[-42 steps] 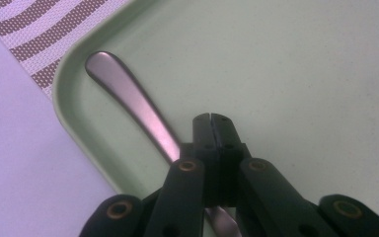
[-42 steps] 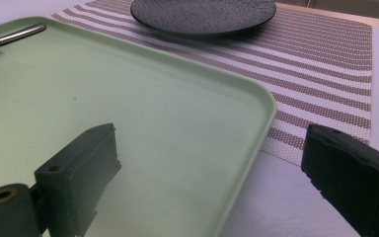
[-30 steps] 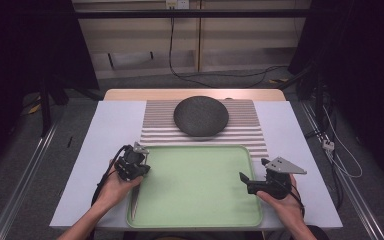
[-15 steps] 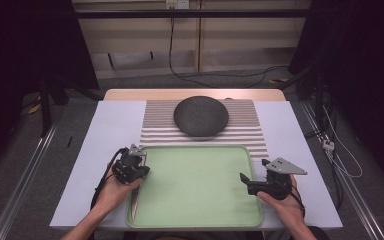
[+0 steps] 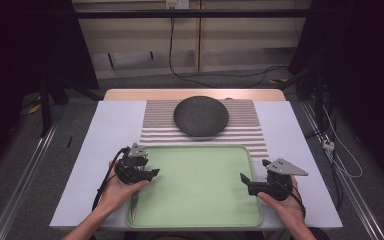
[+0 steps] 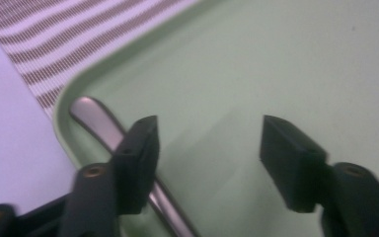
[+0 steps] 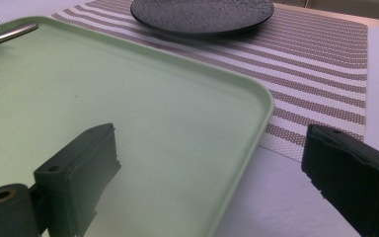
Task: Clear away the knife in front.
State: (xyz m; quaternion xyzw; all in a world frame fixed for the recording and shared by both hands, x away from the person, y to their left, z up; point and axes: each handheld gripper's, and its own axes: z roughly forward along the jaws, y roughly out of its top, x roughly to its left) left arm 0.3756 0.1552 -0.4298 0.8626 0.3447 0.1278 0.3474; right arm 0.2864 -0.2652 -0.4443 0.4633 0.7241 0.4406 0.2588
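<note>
Where the green tray (image 5: 200, 200) lies on the worktop (image 5: 105, 150), one metal utensil (image 6: 103, 129) rests along its left rim; left gripper (image 5: 147, 175) just opening, utensil released beside one jaw; right gripper (image 5: 245, 180) released, straddling the right rim; dark plate (image 5: 201, 116) on striped mat (image 5: 250, 130).

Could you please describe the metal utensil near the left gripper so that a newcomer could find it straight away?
Start at the pale green tray at the table's near edge. Along its left rim, beside the left gripper, lies a slim silver utensil, the tray's one metal thing, unlike the dark round plate on the striped mat beyond.
</note>
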